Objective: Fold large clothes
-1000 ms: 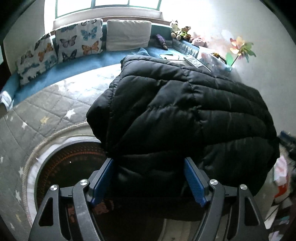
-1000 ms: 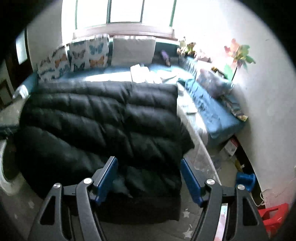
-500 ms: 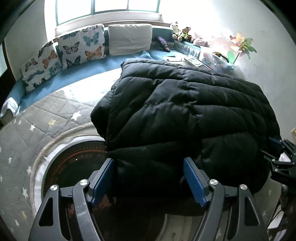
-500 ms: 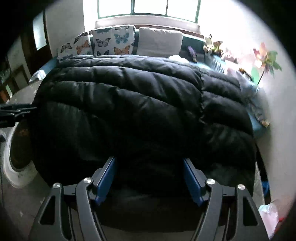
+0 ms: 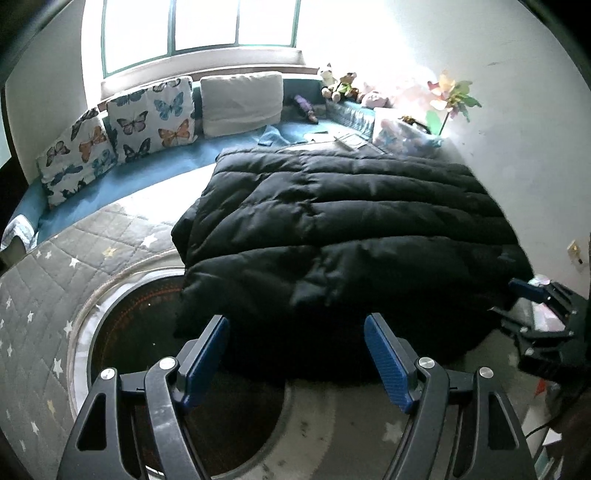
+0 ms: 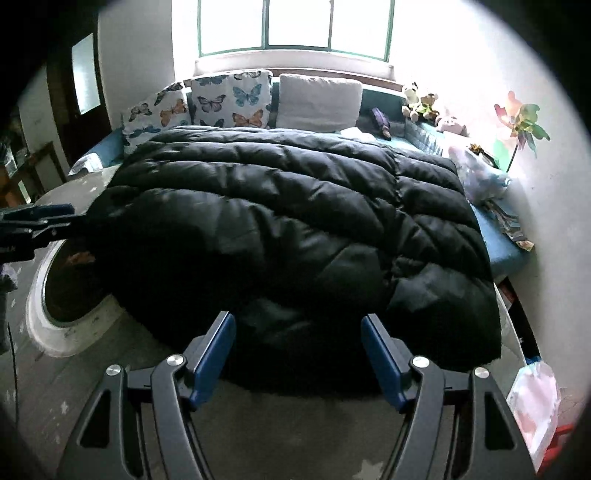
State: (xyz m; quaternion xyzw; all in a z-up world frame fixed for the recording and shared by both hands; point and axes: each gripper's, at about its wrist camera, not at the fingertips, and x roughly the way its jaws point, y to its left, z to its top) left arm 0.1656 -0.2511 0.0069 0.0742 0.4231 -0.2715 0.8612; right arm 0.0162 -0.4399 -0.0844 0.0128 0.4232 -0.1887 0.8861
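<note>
Black puffer jacket (image 5: 343, 236) folded on the bed, long axis running across between my hand-held grippers: left hand-held gripper (image 5: 297, 356) at its near-left edge, right hand-held gripper (image 6: 298, 354) at its near-right, both open, empty, about equally near.

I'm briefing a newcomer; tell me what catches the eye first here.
A puffy black quilted down jacket dominates both views, spread over the grey star-patterned mat, its near edge before both open grippers' blue fingers. Behind it, butterfly-print cushions line the blue bench below the bright window.
</note>
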